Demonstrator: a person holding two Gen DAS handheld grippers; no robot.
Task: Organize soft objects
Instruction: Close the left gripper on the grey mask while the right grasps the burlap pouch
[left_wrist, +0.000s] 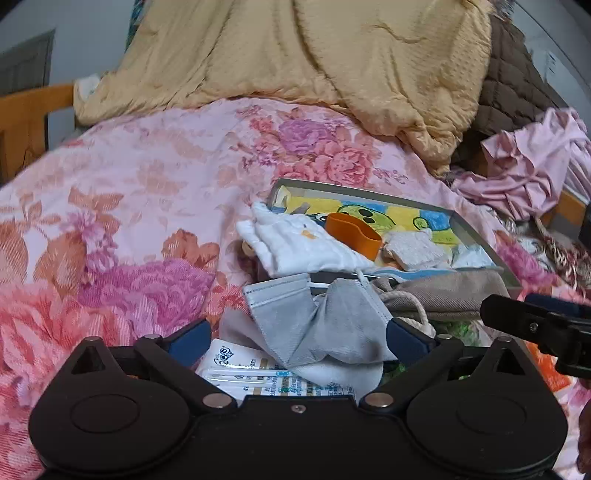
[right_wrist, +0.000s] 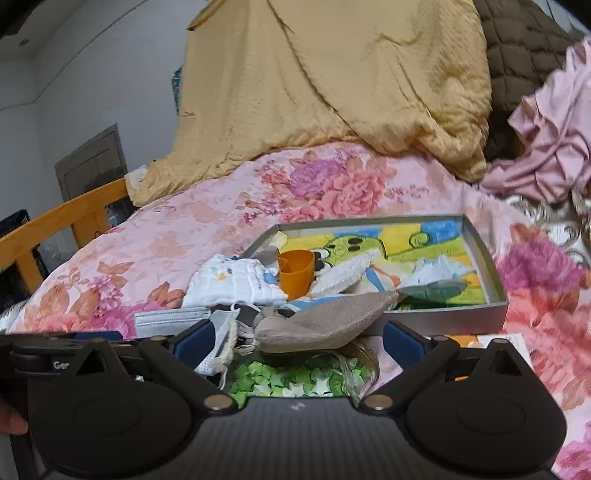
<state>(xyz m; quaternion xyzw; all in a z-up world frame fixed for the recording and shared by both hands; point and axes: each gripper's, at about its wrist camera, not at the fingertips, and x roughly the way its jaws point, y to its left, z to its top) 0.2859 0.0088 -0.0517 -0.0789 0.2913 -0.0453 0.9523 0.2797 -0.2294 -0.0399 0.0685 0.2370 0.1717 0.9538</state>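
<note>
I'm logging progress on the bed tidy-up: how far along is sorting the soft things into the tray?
Done: a textured white cloth already lies in the grey tray beside an orange cup. In hand: nothing; the left tool and right tool are both open. Left: the grey face mask, the beige drawstring pouch draped over the tray's rim and the white quilted cloth.

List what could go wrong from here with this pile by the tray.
1. The beige pouch lies partly over the tray edge and over a clear bag of green paper stars; pulling it may drag the bag along.
2. The orange cup stands among cloths in the tray; tugging the white cloth could tip it.
3. The grey mask has loose straps that may snag the open left gripper.
</note>
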